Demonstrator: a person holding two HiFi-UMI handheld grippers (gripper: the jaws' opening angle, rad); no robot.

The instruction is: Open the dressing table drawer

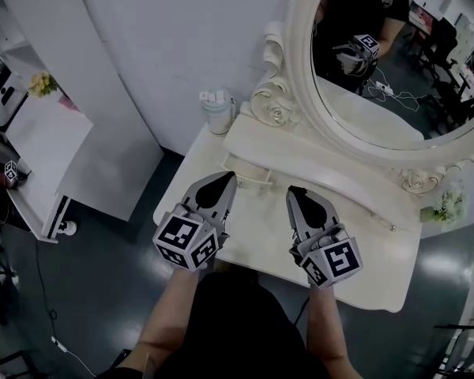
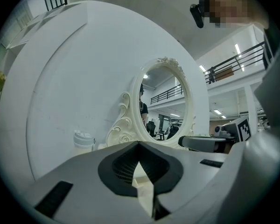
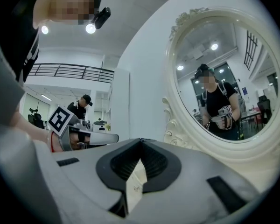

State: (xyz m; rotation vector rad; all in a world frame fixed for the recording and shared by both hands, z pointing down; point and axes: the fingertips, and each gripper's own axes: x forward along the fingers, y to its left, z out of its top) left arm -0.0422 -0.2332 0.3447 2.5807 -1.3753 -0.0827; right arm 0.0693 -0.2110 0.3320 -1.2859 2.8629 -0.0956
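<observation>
The white dressing table (image 1: pixel 379 275) stands against the wall with an oval mirror (image 1: pixel 395 61) in an ornate cream frame. A raised shelf (image 1: pixel 316 164) runs under the mirror, with a small bar handle (image 1: pixel 253 179) at its left front. My left gripper (image 1: pixel 226 178) hovers shut over the tabletop, its tip close to that handle. Beside it on the right, my right gripper (image 1: pixel 295 190) is also shut and holds nothing. In the left gripper view the left gripper (image 2: pixel 139 144) points level at the mirror frame (image 2: pixel 130 125). In the right gripper view the right gripper (image 3: pixel 141 141) faces the mirror (image 3: pixel 224 83).
A white lidded jar (image 1: pixel 218 110) stands at the table's back left corner, seen also as the jar (image 2: pixel 84 141). A small flower sprig (image 1: pixel 446 206) sits at the right end. A white shelf unit (image 1: pixel 39 140) stands on the dark floor to the left.
</observation>
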